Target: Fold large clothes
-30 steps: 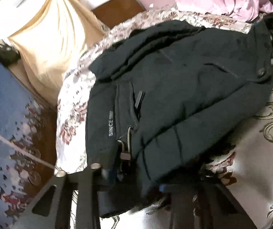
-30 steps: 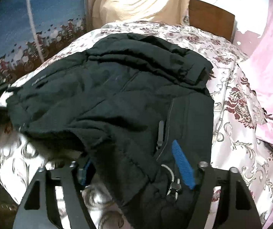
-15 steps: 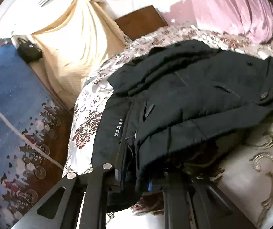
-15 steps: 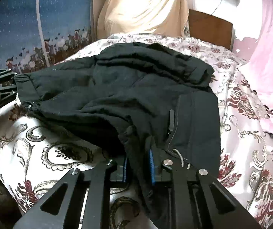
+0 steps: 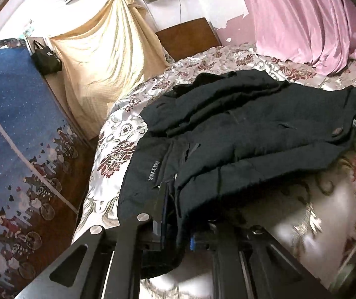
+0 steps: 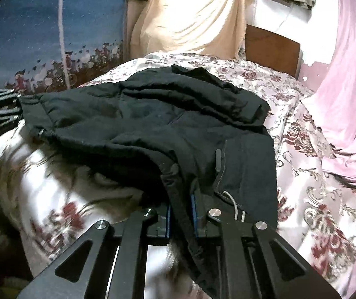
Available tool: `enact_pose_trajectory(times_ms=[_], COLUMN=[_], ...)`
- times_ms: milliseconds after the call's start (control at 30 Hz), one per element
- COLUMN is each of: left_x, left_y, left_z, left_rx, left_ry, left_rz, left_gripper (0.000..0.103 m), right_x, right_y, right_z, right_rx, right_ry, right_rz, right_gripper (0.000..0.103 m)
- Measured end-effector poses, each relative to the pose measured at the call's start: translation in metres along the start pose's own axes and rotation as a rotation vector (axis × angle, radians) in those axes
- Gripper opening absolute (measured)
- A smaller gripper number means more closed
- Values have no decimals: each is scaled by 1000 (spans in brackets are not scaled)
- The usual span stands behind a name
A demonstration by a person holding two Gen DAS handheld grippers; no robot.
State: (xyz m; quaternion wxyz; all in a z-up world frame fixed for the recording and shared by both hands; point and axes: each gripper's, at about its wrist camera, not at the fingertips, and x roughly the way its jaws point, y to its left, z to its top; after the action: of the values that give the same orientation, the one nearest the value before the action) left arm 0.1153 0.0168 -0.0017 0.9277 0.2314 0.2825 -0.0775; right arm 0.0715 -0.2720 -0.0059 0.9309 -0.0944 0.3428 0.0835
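A large black padded jacket (image 5: 247, 134) lies partly folded on a bed with a floral cover (image 5: 118, 149). It bears a white "SINCE 1990" label (image 5: 153, 170). My left gripper (image 5: 178, 226) is shut on the jacket's near hem and lifts it. In the right wrist view the jacket (image 6: 153, 114) spreads across the bed, and my right gripper (image 6: 181, 214) is shut on a bunched edge of it near a zip cord (image 6: 232, 201). The left gripper's body (image 6: 1, 107) shows at the far left, at the jacket's other end.
A pink sheet (image 6: 347, 87) lies along the bed's right side. A beige cloth (image 5: 108, 57) hangs behind a wooden headboard (image 5: 188, 37). A blue patterned hanging (image 5: 11, 129) and dark floor flank the bed's left edge.
Both grippers have closed on the jacket's hem and pulled back and up, lifting the near edge off the bed. Both views have tilted up to show more of the wall.
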Motion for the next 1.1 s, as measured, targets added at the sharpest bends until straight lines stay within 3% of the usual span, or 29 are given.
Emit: enact_pose_trajectory(times_ms=[200, 433, 800, 1100], left_x=[-18, -17, -9, 24], left_y=[5, 15, 32, 51], left_z=[-4, 10, 66, 121], left_rx=[-40, -87, -139, -173], left_ry=[6, -13, -60, -124], left_rz=[-42, -67, -85, -78], left_gripper=[12, 12, 12, 12], right_x=[-33, -32, -25, -4], right_y=[8, 0, -23, -42], right_z=[-1, 13, 58, 107], right_rx=[17, 73, 137, 154], right_ry=[-3, -17, -105, -216], right_rz=[0, 1, -6, -64], right_gripper=[10, 9, 9, 9])
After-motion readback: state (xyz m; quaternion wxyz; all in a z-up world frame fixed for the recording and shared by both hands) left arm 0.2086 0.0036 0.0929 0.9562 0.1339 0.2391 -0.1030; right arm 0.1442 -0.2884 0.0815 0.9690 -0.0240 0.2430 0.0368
